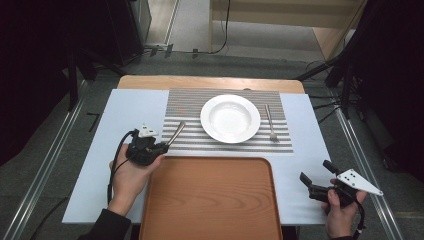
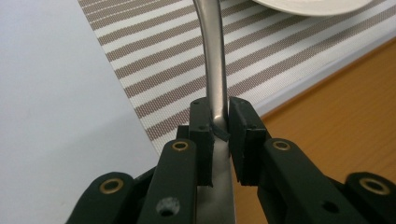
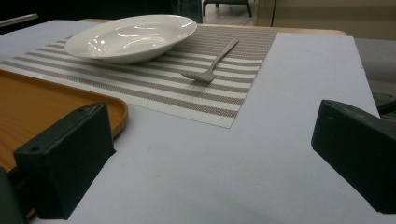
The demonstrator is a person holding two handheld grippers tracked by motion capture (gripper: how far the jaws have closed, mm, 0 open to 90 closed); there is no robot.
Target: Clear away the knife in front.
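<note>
My left gripper (image 1: pixel 165 146) is shut on a silver utensil (image 1: pixel 176 133), which points up and right over the left side of the striped placemat (image 1: pixel 185 102). In the left gripper view the two pads (image 2: pixel 201 122) pinch the utensil's narrow metal stem (image 2: pixel 212 56), and its wider part lies back between the jaws. A white deep plate (image 1: pixel 210 107) sits at the mat's middle with a fork (image 1: pixel 270 122) to its right. My right gripper (image 1: pixel 315 171) rests open over the pale blue sheet at the near right, jaws wide apart (image 3: pixel 210 154). The plate (image 3: pixel 130 37) and fork (image 3: pixel 212 63) lie beyond it.
A large wooden tray (image 1: pixel 210 200) fills the near middle of the table, between the two hands, with its corner close to the right gripper (image 3: pixel 46 102). A pale blue sheet (image 1: pixel 135 110) covers the tabletop. Dark stands and cables flank the table.
</note>
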